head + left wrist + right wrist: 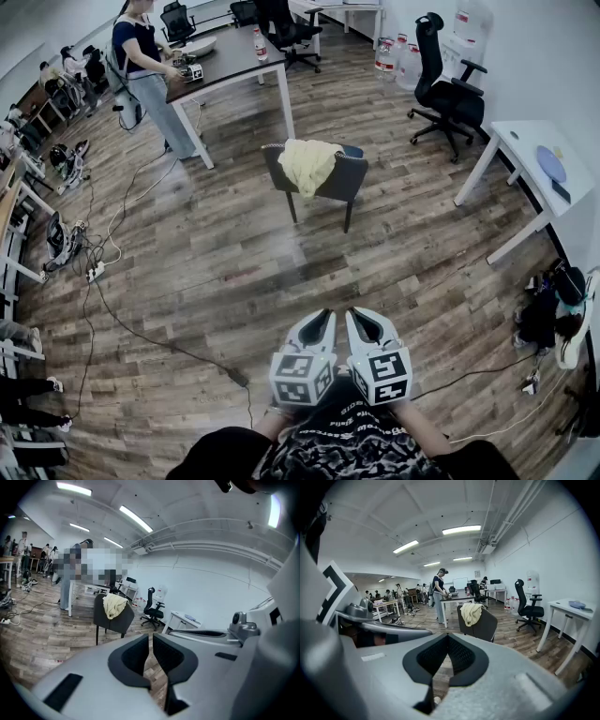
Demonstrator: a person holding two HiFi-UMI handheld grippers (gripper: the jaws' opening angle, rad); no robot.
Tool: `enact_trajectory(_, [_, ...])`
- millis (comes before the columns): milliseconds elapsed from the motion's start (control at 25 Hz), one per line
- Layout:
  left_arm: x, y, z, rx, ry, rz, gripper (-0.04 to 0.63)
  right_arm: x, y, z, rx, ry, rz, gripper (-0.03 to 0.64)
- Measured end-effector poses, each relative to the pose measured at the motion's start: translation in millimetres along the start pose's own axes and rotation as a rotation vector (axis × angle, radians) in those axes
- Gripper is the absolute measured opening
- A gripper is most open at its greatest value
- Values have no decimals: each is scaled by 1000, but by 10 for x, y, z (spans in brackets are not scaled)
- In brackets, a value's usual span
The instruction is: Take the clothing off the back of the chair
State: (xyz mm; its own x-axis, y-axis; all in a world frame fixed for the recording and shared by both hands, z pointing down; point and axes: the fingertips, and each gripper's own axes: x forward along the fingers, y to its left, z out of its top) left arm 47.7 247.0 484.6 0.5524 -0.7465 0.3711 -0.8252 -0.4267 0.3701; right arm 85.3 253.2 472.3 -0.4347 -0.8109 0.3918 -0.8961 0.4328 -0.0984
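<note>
A pale yellow garment [308,165] hangs over the back of a dark grey chair [337,184] in the middle of the wooden floor. It also shows in the left gripper view as the garment [114,605] on the chair [111,619], and in the right gripper view as the garment [471,613] on the chair [484,626]. Both grippers are held close to my body, far short of the chair. The left gripper [325,316] is shut with nothing in it, and the right gripper [355,314] beside it is shut and empty too.
A person stands at a dark-topped table [225,58] behind the chair. A black office chair [445,89] and a white table [536,163] are at the right. Cables [122,319] trail over the floor at the left. Bags [548,309] lie at the right edge.
</note>
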Motion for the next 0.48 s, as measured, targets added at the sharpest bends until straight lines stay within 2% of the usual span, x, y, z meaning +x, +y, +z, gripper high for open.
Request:
enact_trajectory(200, [11,20,40,-3,-1,-14,35,44,35,9,-1,7,10,2])
enact_trajectory(480, [-17,127,8,-21,6,19,35,117,51,-52,50,15,45,2])
